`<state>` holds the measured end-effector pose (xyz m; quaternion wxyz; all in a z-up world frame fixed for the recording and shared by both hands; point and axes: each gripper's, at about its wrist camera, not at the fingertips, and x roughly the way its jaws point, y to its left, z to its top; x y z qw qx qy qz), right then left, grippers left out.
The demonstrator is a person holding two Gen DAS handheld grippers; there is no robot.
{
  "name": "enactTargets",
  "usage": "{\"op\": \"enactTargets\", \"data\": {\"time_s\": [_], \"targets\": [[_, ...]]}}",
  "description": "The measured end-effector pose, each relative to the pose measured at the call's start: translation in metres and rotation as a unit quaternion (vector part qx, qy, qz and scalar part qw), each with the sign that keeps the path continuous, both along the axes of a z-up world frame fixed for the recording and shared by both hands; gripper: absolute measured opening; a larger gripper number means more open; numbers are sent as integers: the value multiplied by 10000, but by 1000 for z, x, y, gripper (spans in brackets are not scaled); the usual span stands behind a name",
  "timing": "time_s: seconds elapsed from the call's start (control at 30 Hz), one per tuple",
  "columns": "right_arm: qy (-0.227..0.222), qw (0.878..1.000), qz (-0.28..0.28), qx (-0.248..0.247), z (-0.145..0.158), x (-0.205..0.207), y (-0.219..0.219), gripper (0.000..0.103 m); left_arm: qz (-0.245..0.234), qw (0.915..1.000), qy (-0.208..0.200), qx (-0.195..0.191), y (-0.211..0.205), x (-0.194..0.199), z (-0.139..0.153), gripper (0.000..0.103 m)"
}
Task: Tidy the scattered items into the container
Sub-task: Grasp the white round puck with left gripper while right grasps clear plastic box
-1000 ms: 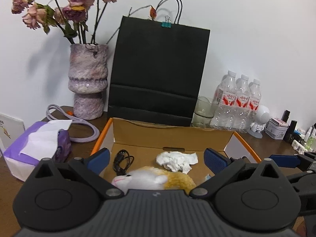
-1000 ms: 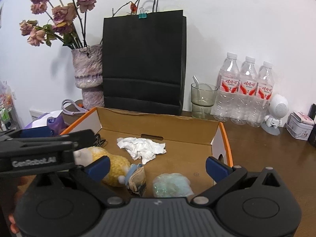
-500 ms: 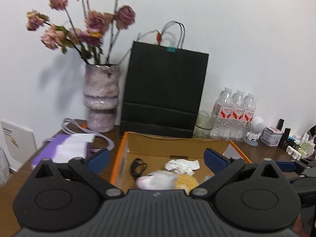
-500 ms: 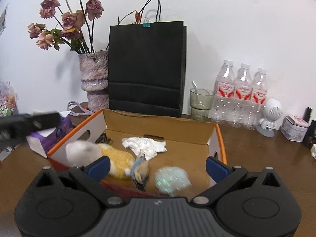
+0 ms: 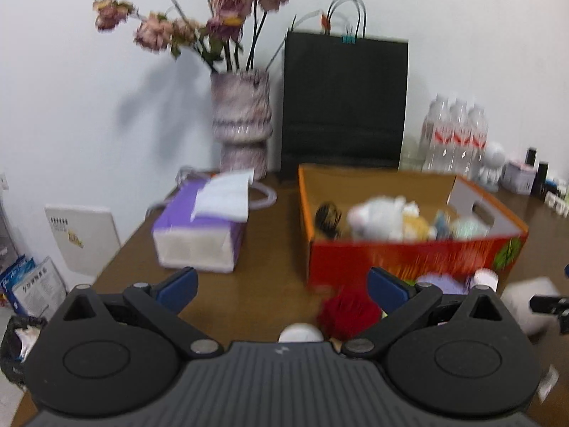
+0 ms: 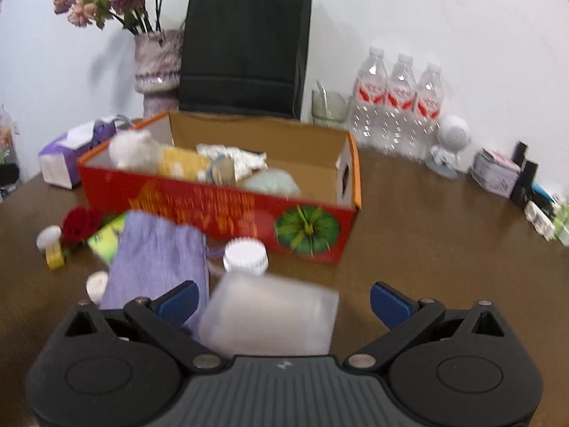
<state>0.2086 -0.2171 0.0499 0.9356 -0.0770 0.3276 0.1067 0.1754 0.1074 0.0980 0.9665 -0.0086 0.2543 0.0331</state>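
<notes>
The red cardboard box (image 6: 220, 210) (image 5: 409, 259) stands on the brown table with a white-and-yellow plush toy (image 6: 149, 153), crumpled tissue (image 6: 234, 158), a pale green bundle (image 6: 274, 183) and a black cable (image 5: 327, 215) inside. In front of it lie a purple pouch (image 6: 156, 259), a frosted plastic bottle with a white cap (image 6: 270, 313), a red rose (image 6: 80, 222) (image 5: 350, 313), a green packet (image 6: 106, 240) and small white pieces. My right gripper (image 6: 282, 304) is open, low over the bottle. My left gripper (image 5: 281, 290) is open and empty, left of the box.
A purple tissue pack (image 5: 202, 227), a vase of dried roses (image 5: 243, 124), a black paper bag (image 5: 343, 103), a glass (image 6: 329, 108), three water bottles (image 6: 400, 96), a white figurine (image 6: 450, 146) and small boxes line the back. Table edge runs at the left.
Both grippers have pulled back from over the box and dropped lower. The scattered items in front of the box have come into view. Both stay open.
</notes>
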Motion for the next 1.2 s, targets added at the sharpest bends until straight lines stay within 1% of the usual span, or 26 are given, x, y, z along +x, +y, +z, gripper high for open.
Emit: {"op": "enactTargets", "data": {"time_s": [0.13, 0.23, 0.3, 0.4, 0.47, 0.6, 0.7, 0.8, 0.9, 1.0, 1.13, 1.17, 1.2], "targets": [[173, 9997, -133, 144, -13, -6, -6, 103, 113, 9996, 265, -57, 10, 1, -23, 103], [222, 9990, -253, 293, -17, -6, -6, 103, 178, 9988, 445, -52, 16, 6, -38, 103], [236, 9988, -289, 308, -19, -5, -3, 103, 206, 9982, 557, 23, 19, 9, -46, 103], [242, 9987, -359, 259, -22, -2, 3, 103, 239, 9973, 653, 253, 20, 16, -56, 103], [253, 9986, -395, 231, -24, 1, 8, 103, 187, 9968, 723, 299, 21, 21, -61, 103], [279, 9985, -442, 187, -29, 5, 15, 103, -55, 9966, 784, 230, 18, 27, -65, 103], [293, 9984, -469, 146, -31, 7, 17, 103, -109, 9967, 761, 259, 16, 31, -66, 103], [292, 9981, -526, 145, -33, 9, 16, 103, -159, 9967, 782, 175, 17, 35, -66, 103], [294, 9974, -619, 204, -34, 11, 12, 103, -311, 9963, 804, 16, 16, 36, -68, 103], [304, 9967, -703, 256, -35, 14, 9, 103, -290, 9963, 812, -16, 15, 39, -70, 103], [280, 9967, -729, 241, -36, 16, 9, 103, -278, 9959, 852, -84, 13, 44, -75, 99], [261, 9967, -733, 221, -36, 16, 9, 103, -284, 9961, 830, -84, 13, 44, -75, 94], [246, 9967, -741, 202, -36, 16, 10, 103, -294, 9963, 800, -98, 12, 43, -75, 91]]}}
